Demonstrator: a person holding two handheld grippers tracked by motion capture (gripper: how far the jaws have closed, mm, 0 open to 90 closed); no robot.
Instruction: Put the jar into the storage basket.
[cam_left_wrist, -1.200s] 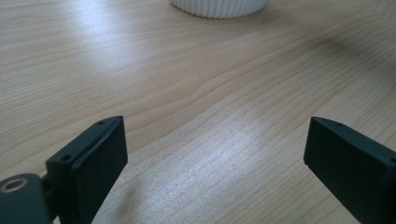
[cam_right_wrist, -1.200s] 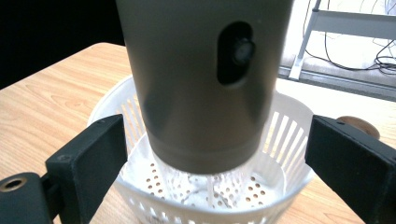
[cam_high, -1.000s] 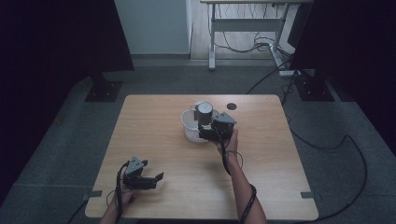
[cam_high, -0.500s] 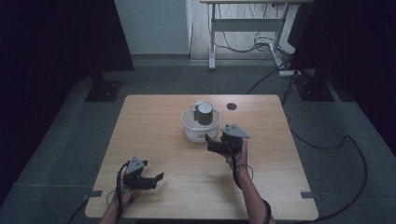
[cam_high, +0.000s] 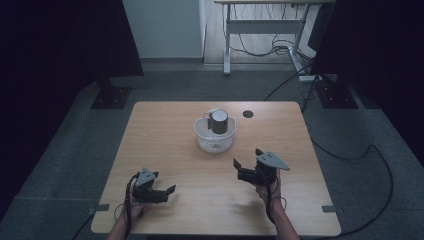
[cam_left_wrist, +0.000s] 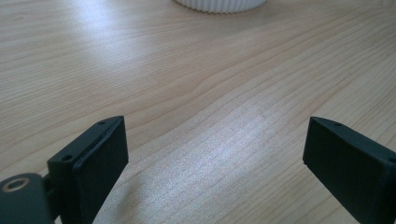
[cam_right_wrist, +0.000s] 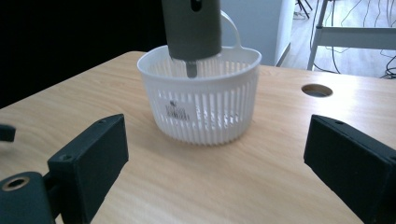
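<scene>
A white slatted basket (cam_high: 215, 140) stands at the middle of the wooden table, towards the far side. A grey cylinder (cam_high: 218, 121) stands upright inside it and rises above its rim. My right gripper (cam_high: 247, 158) is open and holds nothing, a short way nearer than the basket and to its right. In the right gripper view the basket (cam_right_wrist: 205, 98) and the cylinder (cam_right_wrist: 192, 25) stand ahead, between the spread jaws of that gripper (cam_right_wrist: 215, 154). At the near left my left gripper (cam_high: 164, 182) lies open on the table. Its own view has bare wood between its jaws (cam_left_wrist: 215, 154).
A round cable hole (cam_high: 247, 113) sits in the tabletop (cam_high: 165, 130) just right of the basket. Behind the table stand dark screens on floor stands, a desk frame and cables on the floor. A cable trails off the table's right side.
My right gripper has drawn back from the basket towards the person, empty. The cylinder stays in the basket. The left gripper has not moved.
</scene>
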